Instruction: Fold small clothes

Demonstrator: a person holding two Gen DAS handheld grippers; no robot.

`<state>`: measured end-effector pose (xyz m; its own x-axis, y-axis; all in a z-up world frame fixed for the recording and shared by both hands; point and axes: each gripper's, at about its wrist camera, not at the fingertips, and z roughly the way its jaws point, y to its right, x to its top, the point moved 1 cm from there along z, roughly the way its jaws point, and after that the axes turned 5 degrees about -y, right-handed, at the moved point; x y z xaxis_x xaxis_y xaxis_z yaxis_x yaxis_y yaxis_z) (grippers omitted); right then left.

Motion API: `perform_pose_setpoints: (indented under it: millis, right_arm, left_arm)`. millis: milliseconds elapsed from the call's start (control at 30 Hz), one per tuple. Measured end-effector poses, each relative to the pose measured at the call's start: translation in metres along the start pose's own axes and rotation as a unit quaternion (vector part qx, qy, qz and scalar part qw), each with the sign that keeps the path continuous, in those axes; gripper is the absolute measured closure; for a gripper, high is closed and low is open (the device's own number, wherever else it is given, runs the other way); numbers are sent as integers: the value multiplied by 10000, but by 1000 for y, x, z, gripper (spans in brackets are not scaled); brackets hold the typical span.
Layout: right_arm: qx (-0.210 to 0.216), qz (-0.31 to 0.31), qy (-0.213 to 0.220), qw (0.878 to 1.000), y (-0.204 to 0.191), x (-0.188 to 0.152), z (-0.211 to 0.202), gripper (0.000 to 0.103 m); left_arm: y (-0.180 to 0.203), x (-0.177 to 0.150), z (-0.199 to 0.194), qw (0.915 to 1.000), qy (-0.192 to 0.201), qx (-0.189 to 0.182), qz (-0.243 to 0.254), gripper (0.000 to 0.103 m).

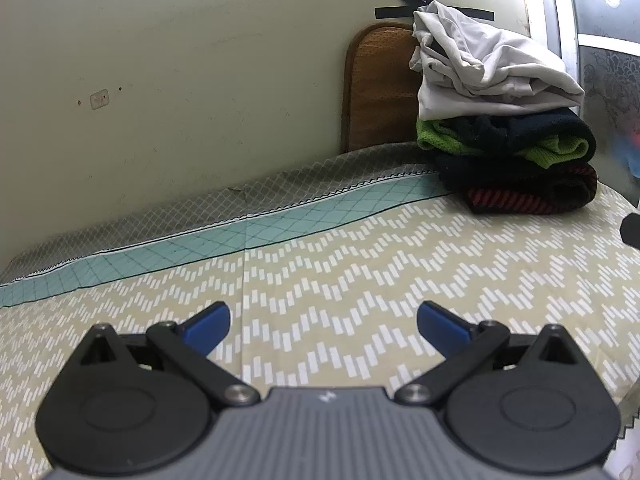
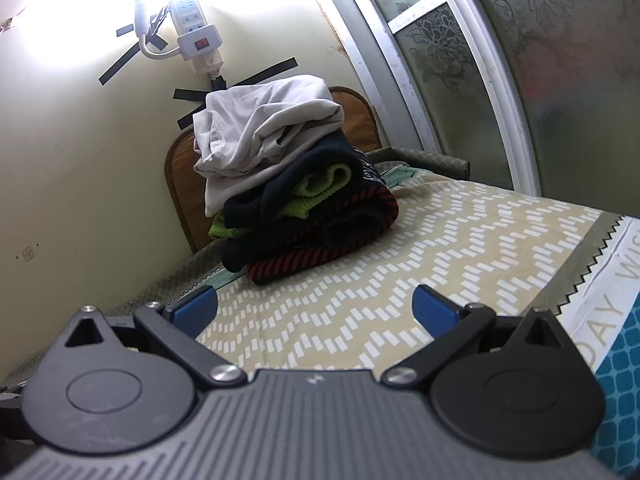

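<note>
Both claws, the left gripper and right gripper, are spread wide and hold nothing, while the pile looks folded already, so little seems left.

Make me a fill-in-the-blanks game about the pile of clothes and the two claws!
1. The garment on top of the clothes pile is ____ in colour.
2. Both the left claw and the right claw are ____, holding nothing.
3. The striped garment at the bottom of the pile has black and ____ stripes.
4. The power strip has a ____ switch.

Missing words: white; open; red; red
</note>
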<state>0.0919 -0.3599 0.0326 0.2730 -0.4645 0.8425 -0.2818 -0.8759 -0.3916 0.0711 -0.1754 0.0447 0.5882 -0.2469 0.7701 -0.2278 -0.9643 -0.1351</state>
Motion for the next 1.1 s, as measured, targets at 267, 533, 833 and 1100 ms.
perform_pose_setpoints:
  millis: [267,533,833,1100]
  right_arm:
    - [-3,9,2,10000,0,0,-1,0]
    - [-4,15,6,10000,0,-1,-1,0]
    - [-7,20,8,10000,0,-1,0,0]
    - [-8,27,11,10000,0,-1,-1,0]
  left_arm:
    - [-1,0,0,10000,-5,28,-6,0]
    - [0,0,1,10000,-40,40,30,0]
    - [0,0,1,10000,-45,20,26,0]
    - [-1,0,-2,10000,10,-60,-12,0]
